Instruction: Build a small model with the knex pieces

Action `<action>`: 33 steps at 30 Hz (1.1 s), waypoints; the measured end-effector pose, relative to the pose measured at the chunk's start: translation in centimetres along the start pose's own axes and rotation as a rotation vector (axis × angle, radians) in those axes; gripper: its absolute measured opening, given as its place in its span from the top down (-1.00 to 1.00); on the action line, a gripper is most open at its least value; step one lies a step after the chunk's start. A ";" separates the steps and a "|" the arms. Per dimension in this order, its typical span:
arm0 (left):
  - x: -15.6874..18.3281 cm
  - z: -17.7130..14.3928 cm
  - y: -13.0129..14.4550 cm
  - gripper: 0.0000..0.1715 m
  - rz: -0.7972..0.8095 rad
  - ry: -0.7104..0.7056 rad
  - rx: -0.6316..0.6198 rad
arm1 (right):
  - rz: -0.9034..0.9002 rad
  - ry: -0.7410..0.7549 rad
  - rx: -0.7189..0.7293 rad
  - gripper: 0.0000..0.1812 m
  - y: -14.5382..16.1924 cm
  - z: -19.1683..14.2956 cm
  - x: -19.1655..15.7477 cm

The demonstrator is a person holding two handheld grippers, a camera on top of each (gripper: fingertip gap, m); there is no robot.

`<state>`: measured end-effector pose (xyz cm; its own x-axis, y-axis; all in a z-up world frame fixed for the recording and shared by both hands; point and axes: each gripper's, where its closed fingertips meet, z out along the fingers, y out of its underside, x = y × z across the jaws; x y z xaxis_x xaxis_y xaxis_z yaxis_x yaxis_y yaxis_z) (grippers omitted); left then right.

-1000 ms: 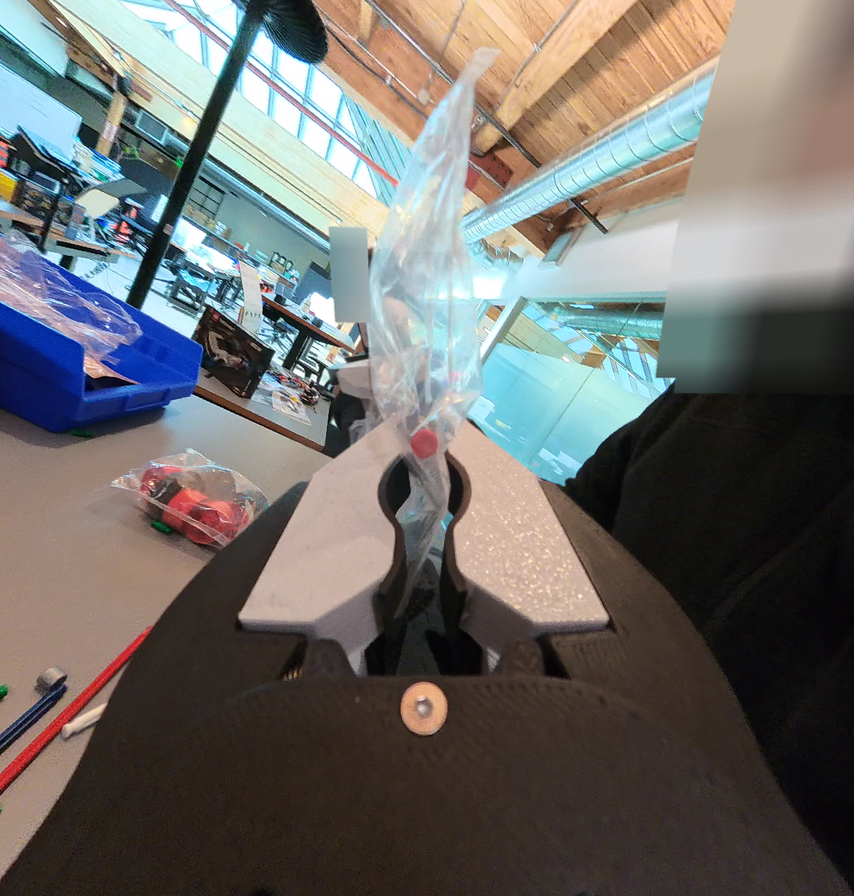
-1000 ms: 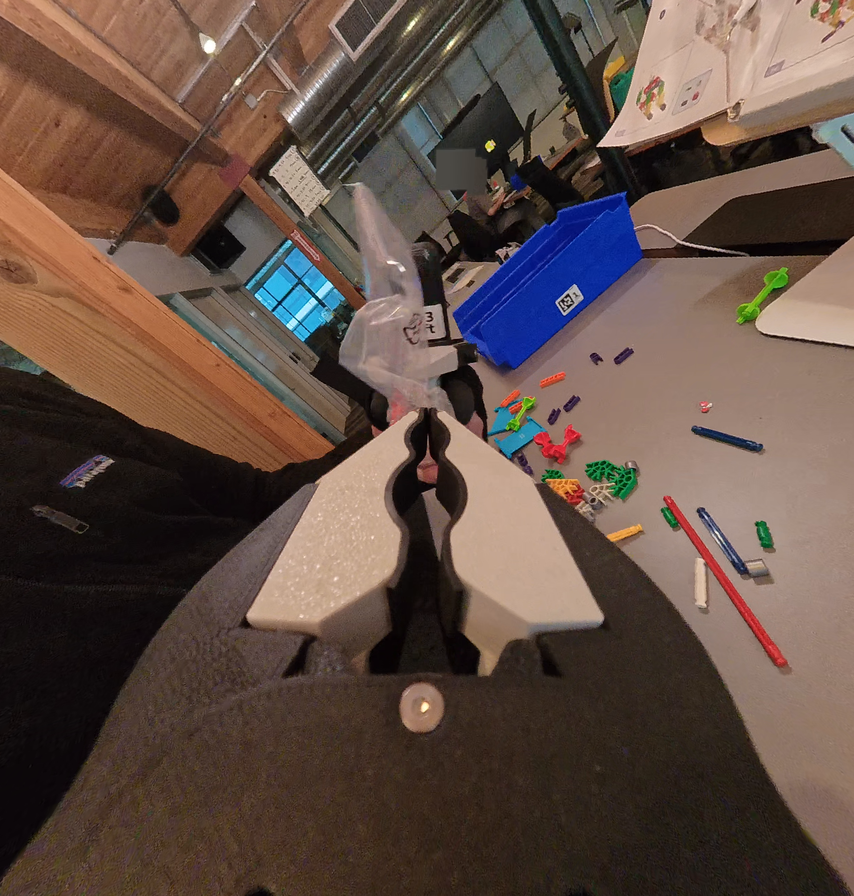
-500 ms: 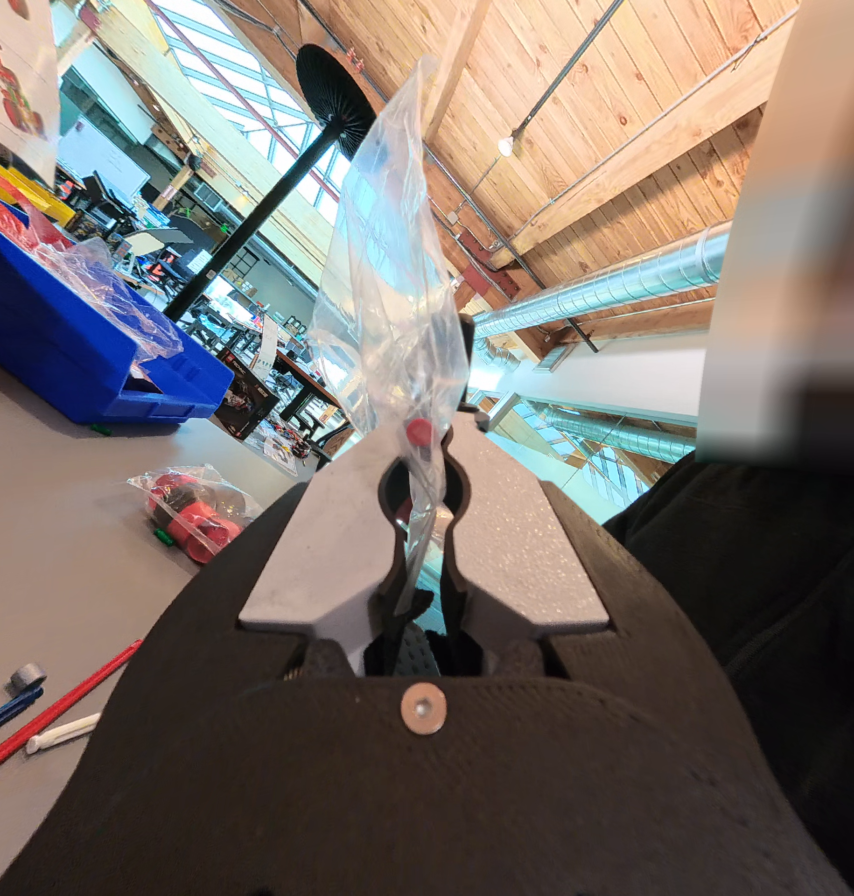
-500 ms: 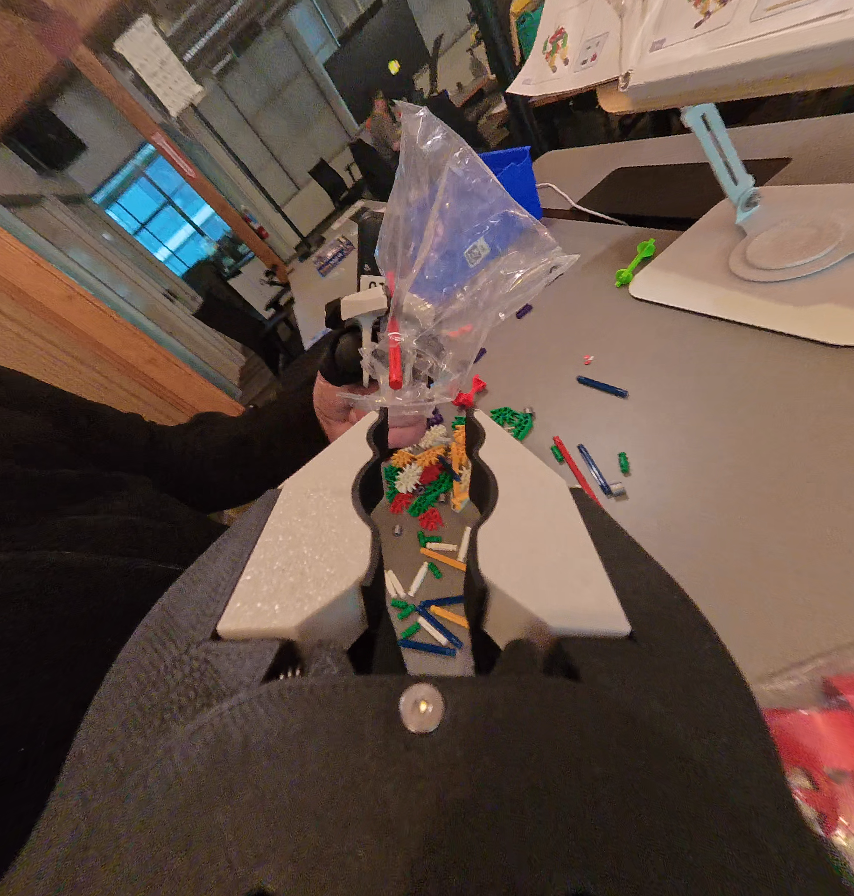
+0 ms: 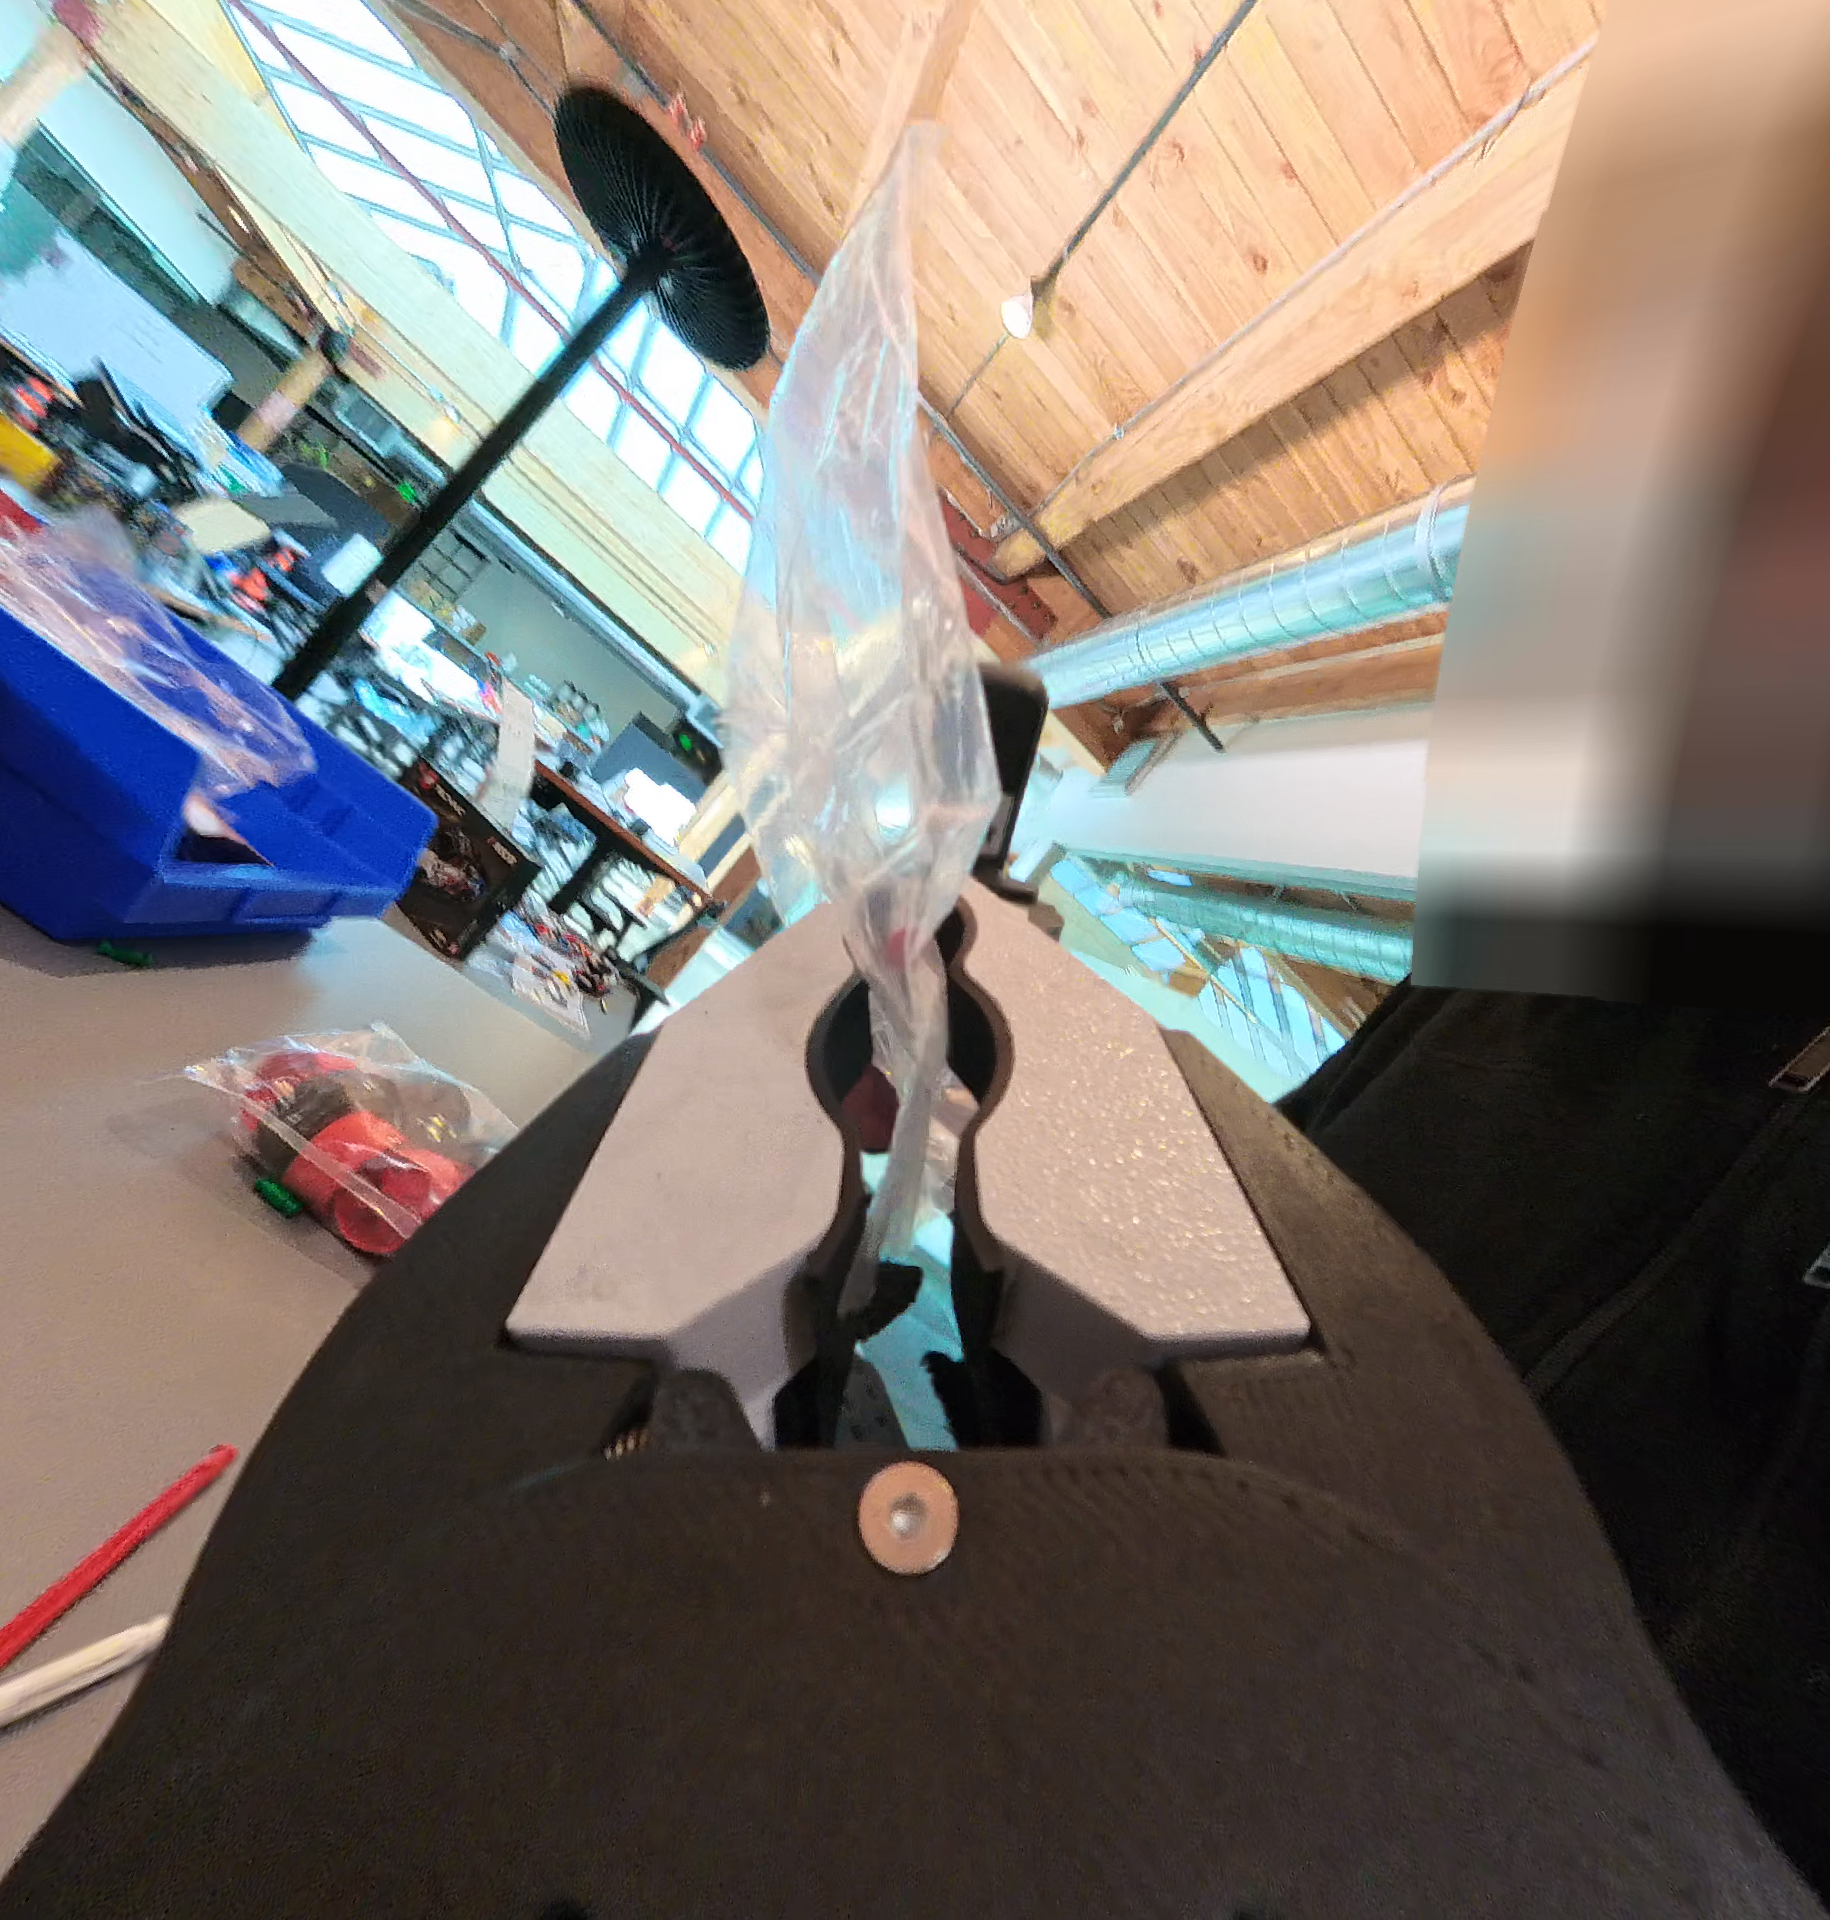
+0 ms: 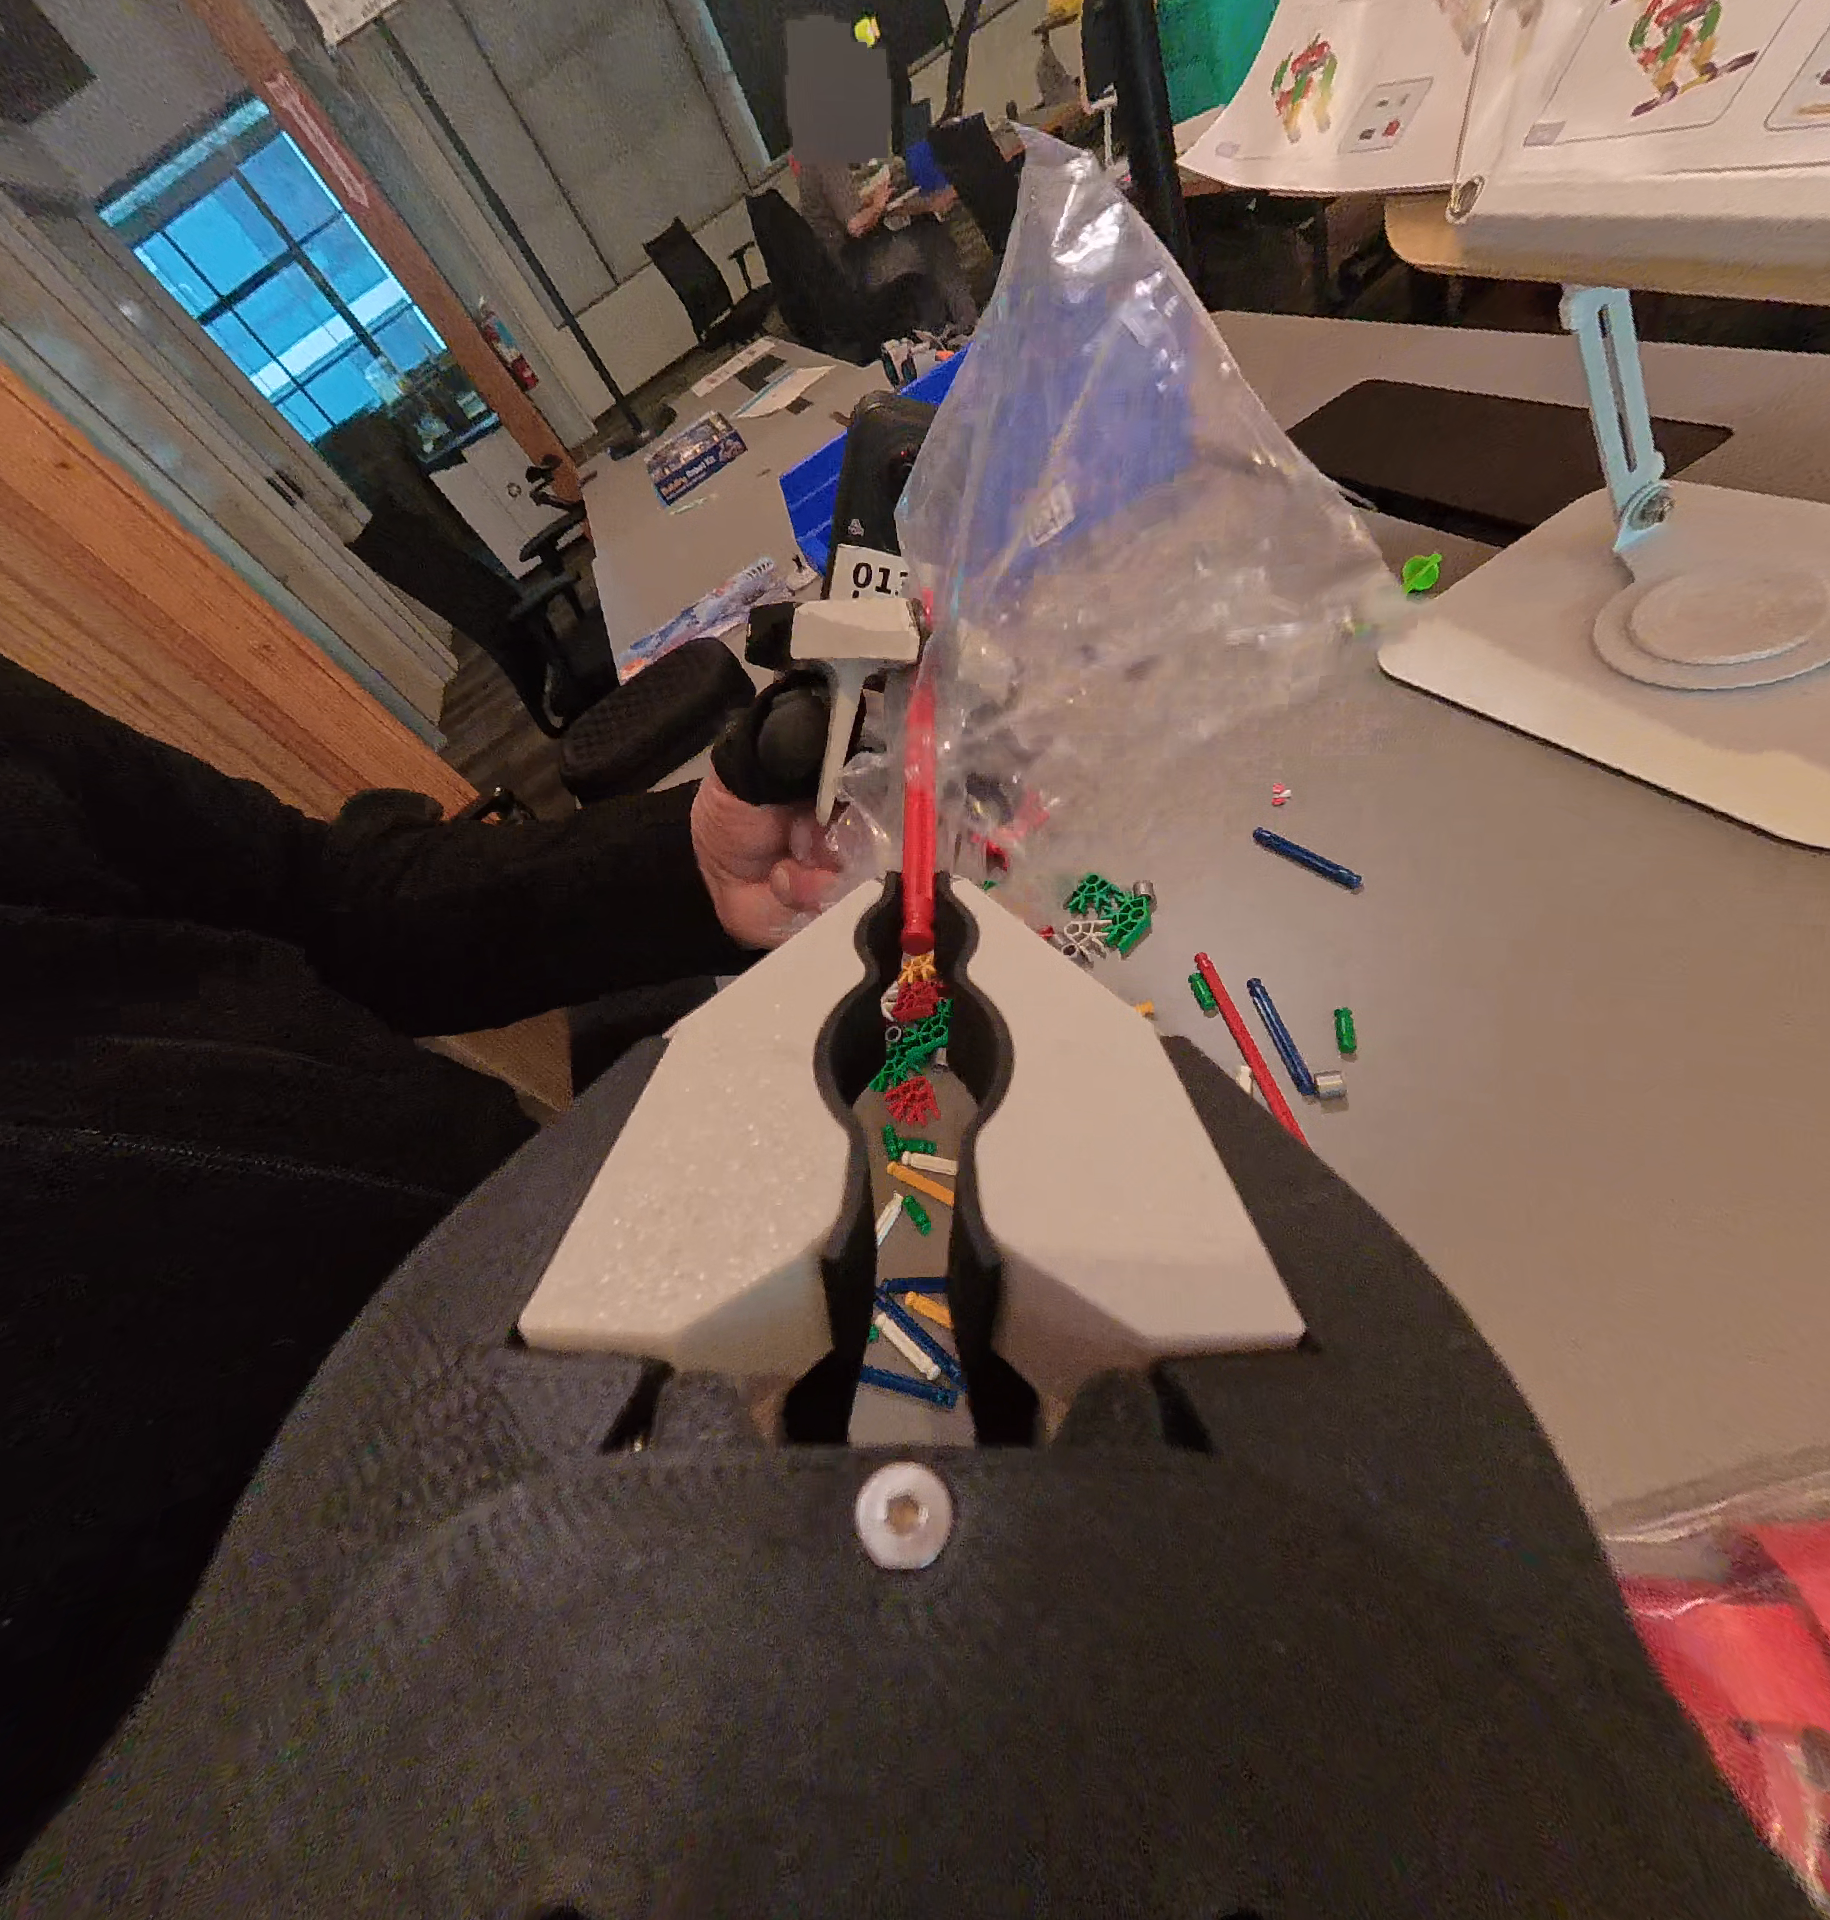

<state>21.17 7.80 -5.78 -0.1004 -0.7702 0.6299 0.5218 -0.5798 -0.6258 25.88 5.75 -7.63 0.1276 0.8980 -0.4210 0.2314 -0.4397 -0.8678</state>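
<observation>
Counter (image 6: 1576, 1039): loose rods (image 6: 1266, 1039) right of centre; stand base (image 6: 1669, 665) upper right; plastic bag (image 6: 1119, 540) above centre. Left wrist view: bin (image 5: 163, 810) at left, bagged parts (image 5: 350, 1132) below it.

bag of red parts (image 6: 1763, 1704) cut off — blue bin (image 5: 111, 790) too, blurred

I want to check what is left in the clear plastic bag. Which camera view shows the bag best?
The right wrist view: it shows the clear plastic bag broadside, a red rod hanging from it, held by the left gripper. The left wrist view shows it edge-on, pinched at the gripper's tips.
</observation>
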 end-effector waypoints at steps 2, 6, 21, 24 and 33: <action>0.0 -1.7 -2.0 0.98 0.022 -0.022 0.066 | 0.011 -0.002 -0.001 0.97 0.3 -0.5 0.2; -0.7 -5.2 -3.6 1.00 0.143 -0.177 0.026 | 0.039 0.009 -0.051 0.97 2.8 -1.3 0.2; -2.5 -8.4 -1.4 1.00 0.090 -0.319 -0.056 | 0.054 0.253 -0.410 0.54 16.1 0.7 2.9; -1.7 -6.0 0.3 1.00 0.061 -0.238 -0.097 | 0.092 0.188 -0.200 0.51 10.5 0.2 1.4; -0.2 0.9 5.9 1.00 -0.005 -0.064 -0.231 | 0.226 -0.099 0.215 1.00 0.8 -0.4 0.1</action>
<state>25.01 4.75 -9.16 -0.0444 -0.7530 0.6565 0.3129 -0.6346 -0.7067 26.43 5.53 -8.27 0.0556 0.7794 -0.6240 -0.0023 -0.6249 -0.7807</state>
